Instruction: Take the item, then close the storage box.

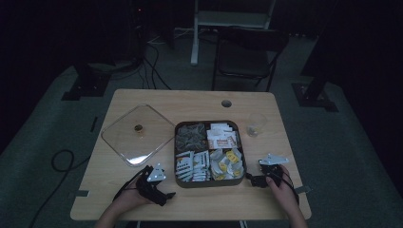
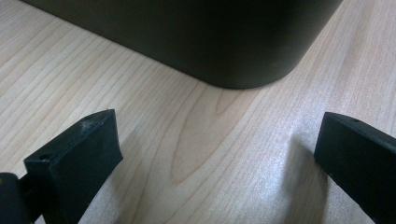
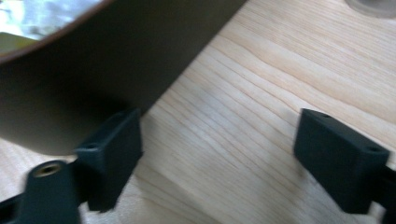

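Note:
A dark square tray (image 1: 209,183) with four compartments of packets sits on the wooden table (image 1: 190,104) near its front. My left gripper (image 1: 164,188) lies low on the table just left of the tray's front corner. In the left gripper view its jaws (image 2: 217,154) stand wide open over bare wood, and the tray's rounded corner (image 2: 196,37) is a little ahead. My right gripper (image 1: 254,178) rests at the tray's front right corner. It is open (image 3: 217,154) with nothing between the jaws, and its left jaw is close to the tray wall (image 3: 93,70).
A clear square lid (image 1: 138,134) with a small knob lies left of the tray. A clear cup (image 1: 255,124) stands to the tray's back right, and its base (image 3: 373,5) shows in the right gripper view. A cable hole (image 1: 226,103) is near the far edge; a chair (image 1: 247,52) stands beyond.

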`<state>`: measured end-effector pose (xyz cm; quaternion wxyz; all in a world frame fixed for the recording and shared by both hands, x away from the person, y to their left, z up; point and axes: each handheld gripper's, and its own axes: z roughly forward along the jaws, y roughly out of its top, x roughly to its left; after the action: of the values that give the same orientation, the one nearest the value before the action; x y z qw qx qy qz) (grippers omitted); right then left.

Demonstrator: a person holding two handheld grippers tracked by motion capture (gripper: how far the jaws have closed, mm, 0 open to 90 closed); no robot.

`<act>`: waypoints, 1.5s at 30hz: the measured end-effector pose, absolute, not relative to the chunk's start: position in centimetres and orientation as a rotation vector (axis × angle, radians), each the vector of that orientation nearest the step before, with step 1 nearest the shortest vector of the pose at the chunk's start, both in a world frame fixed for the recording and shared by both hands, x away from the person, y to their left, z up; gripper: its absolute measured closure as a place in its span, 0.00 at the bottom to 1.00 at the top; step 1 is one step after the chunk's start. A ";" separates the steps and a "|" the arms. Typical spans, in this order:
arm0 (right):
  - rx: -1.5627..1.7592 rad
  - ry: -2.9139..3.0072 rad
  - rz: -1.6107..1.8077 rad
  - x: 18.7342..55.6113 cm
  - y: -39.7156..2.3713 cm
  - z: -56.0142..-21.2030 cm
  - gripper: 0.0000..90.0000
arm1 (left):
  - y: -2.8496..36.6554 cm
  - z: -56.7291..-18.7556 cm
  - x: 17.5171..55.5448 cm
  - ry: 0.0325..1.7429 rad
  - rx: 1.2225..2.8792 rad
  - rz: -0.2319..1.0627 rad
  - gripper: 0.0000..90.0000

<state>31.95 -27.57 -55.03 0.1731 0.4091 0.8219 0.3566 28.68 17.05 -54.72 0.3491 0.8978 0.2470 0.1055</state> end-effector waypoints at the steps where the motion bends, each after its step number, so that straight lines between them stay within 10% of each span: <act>1: 1.167 2.330 1.006 32.0 -27.6 -55.0 0.14 | 17.1 -54.7 28.6 0.640 2.327 0.274 0.01; 45: 1.176 2.322 1.002 32.0 -27.6 -55.0 0.13 | 21.4 -51.8 30.4 0.984 2.173 0.435 0.02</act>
<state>31.95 -27.56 -55.03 0.1752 0.4150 0.8197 0.3536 30.45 21.36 -51.80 0.3508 0.8393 0.3799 0.1680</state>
